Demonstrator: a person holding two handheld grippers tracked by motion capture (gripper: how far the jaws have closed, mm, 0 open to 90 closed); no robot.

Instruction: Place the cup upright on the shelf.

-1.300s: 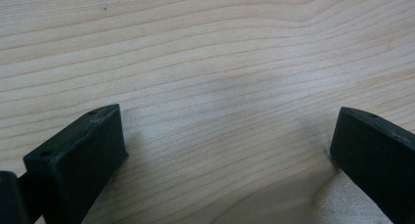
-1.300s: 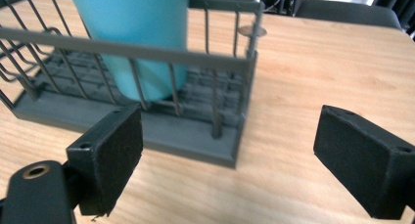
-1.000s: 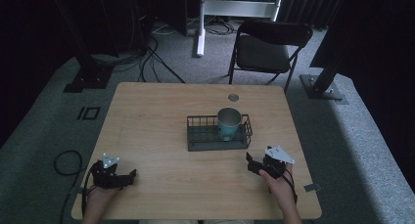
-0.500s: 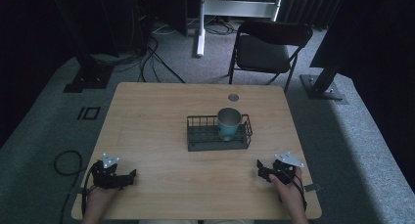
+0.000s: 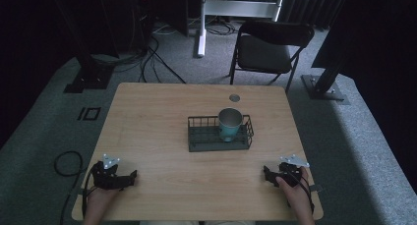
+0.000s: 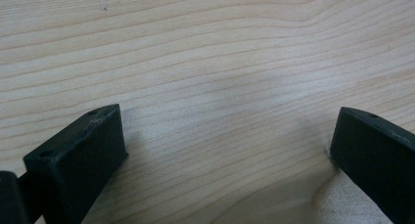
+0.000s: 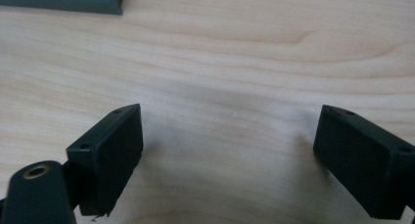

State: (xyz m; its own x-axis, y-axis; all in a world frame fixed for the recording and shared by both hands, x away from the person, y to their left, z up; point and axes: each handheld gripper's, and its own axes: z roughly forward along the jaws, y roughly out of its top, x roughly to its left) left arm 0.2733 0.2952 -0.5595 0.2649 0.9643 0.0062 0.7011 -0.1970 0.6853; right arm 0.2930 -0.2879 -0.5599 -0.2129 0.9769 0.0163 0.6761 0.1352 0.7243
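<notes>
A teal metal cup [image 5: 230,124] stands upright in a dark wire basket [image 5: 201,139] at the middle of the wooden table [image 5: 162,112]. My left gripper [image 5: 132,176] rests on the table near the front left corner, held by a hand. In the left gripper view its jaws stand wide apart over bare wood, and the left gripper [image 6: 225,150] is open and holds nothing. My right gripper [image 5: 266,175] lies near the front right corner. In the right gripper view the right gripper [image 7: 227,145] is open too, with the basket's base [image 7: 63,0] at the top left.
A round grommet hole [image 5: 234,98] sits near the table's far edge. A black folding chair [image 5: 273,48] stands behind the table. Cables [image 5: 66,161] lie on the grey floor at the left, and stand bases [image 5: 322,87] flank the table.
My right gripper has drawn back from beside the basket toward the front right corner and come down onto the table. The left gripper has stayed put.
</notes>
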